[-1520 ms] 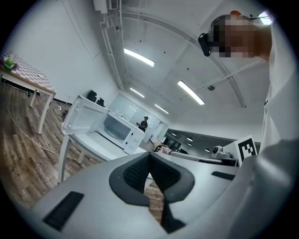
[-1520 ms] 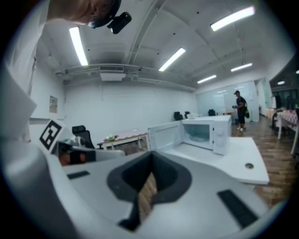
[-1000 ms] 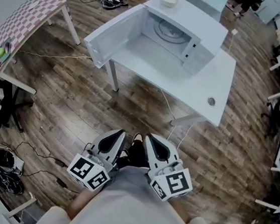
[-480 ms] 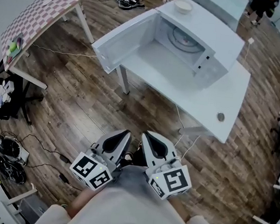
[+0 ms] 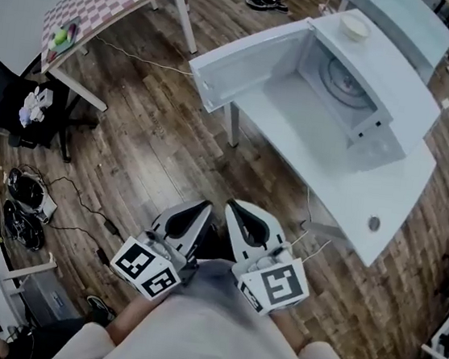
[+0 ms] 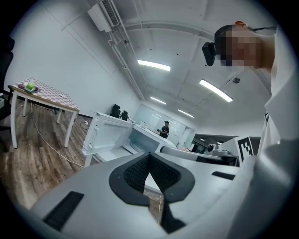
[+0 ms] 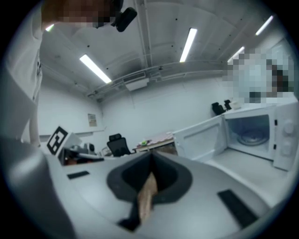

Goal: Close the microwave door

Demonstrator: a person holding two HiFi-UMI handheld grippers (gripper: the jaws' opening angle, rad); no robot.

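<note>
On the white table [image 5: 405,197] ahead, the microwave [image 5: 382,88] was seen with its door [image 5: 251,64] swung fully out to the left, so that the cavity and the glass turntable [image 5: 347,74] lay exposed. A small bowl [image 5: 355,26] was set on top of the cabinet.

The door was judged to be a light, rigid panel on a side hinge, likely to swing freely until the latch is met, where a firmer last press would be called for. No grasp was thought necessary. A push on the outer face near the free edge, the end away from the cabinet, would give the most leverage. Too hard a shove might slide the whole oven on the smooth tabletop.

The door appeared as a pale, white-framed rectangle with a recessed inner panel, matching the white cabinet and its control strip at the right of the opening.

Both tools were held close against the person's body, well apart from the microwave. The left gripper [image 5: 201,208] was seen with its jaws brought together at the tips and nothing between them, and the right gripper [image 5: 234,210] likewise, closed and empty.
</note>
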